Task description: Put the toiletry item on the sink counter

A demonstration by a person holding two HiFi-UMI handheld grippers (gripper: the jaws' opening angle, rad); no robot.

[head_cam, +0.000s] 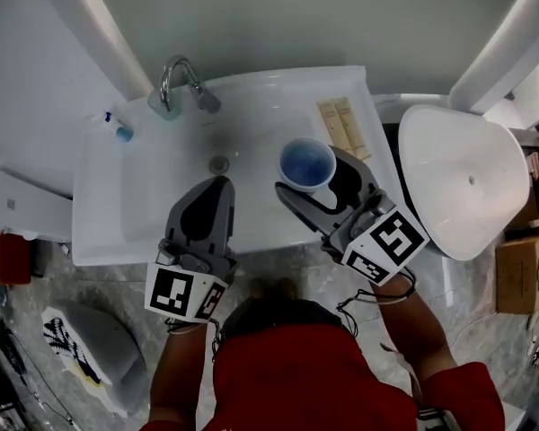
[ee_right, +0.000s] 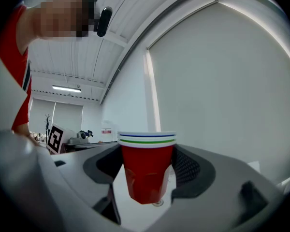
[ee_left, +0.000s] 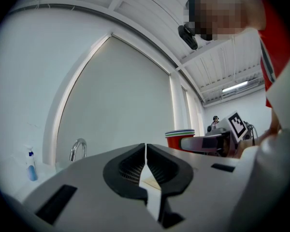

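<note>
A red paper cup (head_cam: 307, 164) with a white rim and a blue inside hangs upright over the right part of the white sink counter (head_cam: 251, 97). My right gripper (head_cam: 311, 176) is shut on it. In the right gripper view the cup (ee_right: 147, 170) sits between the two black pads (ee_right: 191, 168), its base above the basin. My left gripper (head_cam: 217, 185) hovers over the basin's front, shut with nothing in it; its jaws meet in the left gripper view (ee_left: 145, 151), where the cup (ee_left: 180, 138) shows to the right.
A chrome faucet (head_cam: 175, 83) stands at the back of the basin, with the drain (head_cam: 218, 163) below it. A small blue bottle (head_cam: 121, 131) is on the counter's left and two tan sachets (head_cam: 346, 126) are on its right. A white toilet lid (head_cam: 458, 178) lies to the right.
</note>
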